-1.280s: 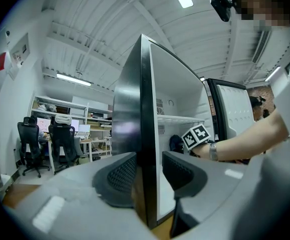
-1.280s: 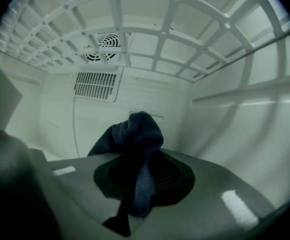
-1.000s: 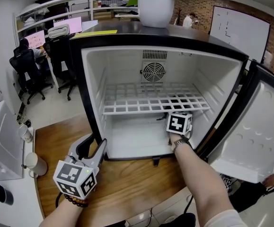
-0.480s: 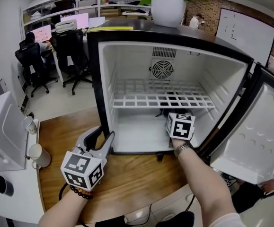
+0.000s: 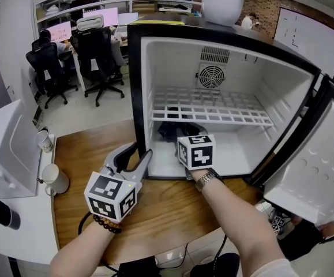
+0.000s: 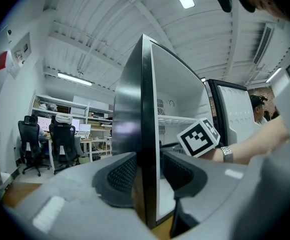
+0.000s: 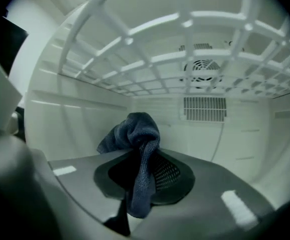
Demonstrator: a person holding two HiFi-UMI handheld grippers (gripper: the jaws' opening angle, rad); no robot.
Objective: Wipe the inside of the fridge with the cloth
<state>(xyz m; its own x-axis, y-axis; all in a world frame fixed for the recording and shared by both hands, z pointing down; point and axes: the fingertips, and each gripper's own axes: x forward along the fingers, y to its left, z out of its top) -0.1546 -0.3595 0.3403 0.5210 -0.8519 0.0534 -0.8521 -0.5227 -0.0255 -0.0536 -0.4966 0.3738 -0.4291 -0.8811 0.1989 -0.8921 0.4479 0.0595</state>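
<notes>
A small fridge (image 5: 137, 97) with a black frame and white inside stands open on the wooden table (image 5: 172, 209). My right gripper (image 5: 181, 138) reaches into the lower compartment under the wire shelf (image 5: 213, 113), towards its left side. It is shut on a dark blue cloth (image 5: 174, 130). In the right gripper view the cloth (image 7: 134, 134) bunches up between the jaws of the right gripper (image 7: 139, 169) and hangs down over them. My left gripper (image 5: 143, 157) is at the fridge's left front edge. In the left gripper view the black wall (image 6: 146, 134) stands clamped between the left gripper's (image 6: 147, 171) pads.
The fridge door (image 5: 316, 172) hangs open at the right. A fan grille (image 5: 211, 76) sits in the back wall. A white plant pot (image 5: 221, 4) stands on top. Two cups (image 5: 56, 179) and a white appliance (image 5: 5, 154) are at the left; office chairs (image 5: 100, 56) stand behind.
My right gripper has swept left across the fridge floor with the cloth, from the right side to the left. The left gripper has stayed on the fridge wall.
</notes>
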